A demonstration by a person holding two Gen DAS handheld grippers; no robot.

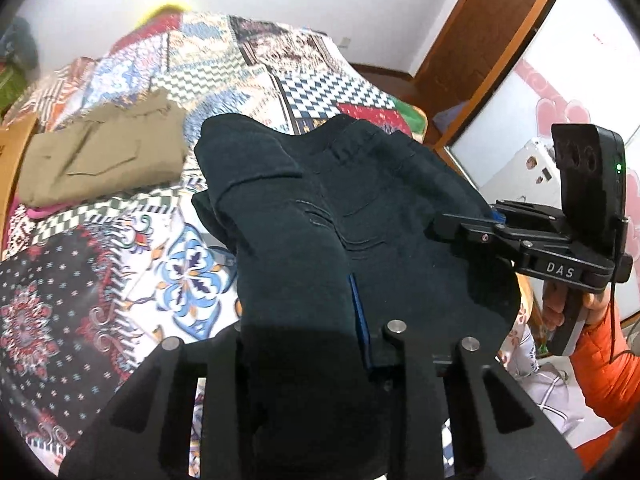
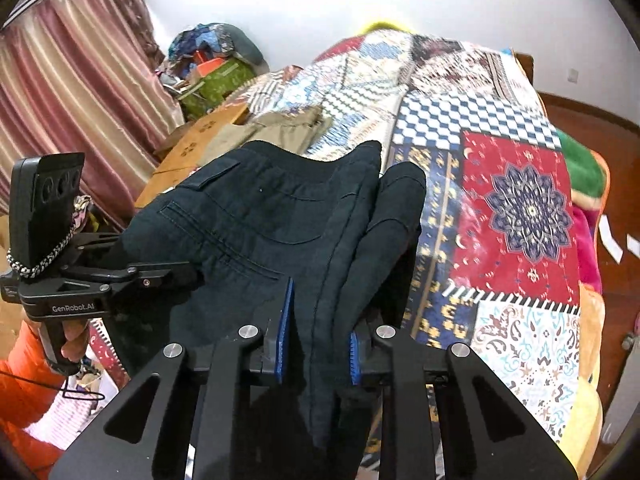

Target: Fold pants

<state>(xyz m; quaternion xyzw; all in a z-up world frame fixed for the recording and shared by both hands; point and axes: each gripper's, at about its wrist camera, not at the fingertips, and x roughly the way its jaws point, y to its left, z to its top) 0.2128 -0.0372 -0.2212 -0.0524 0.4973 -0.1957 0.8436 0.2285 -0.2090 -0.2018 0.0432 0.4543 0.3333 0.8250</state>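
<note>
Dark pants (image 2: 256,232), soft, limp and apparently fairly heavy, hung above the bed (image 2: 516,208), waistband spread between both grippers. Right gripper (image 2: 320,344) and left gripper (image 1: 340,320) fingers were clamped on opposite waistband edges, a sound hold.

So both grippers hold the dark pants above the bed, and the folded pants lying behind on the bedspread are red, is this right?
Not quite: the folded pants behind are khaki, not red, as the left wrist view shows. Both the left gripper and right gripper do hold the dark pants above the bed.
</note>
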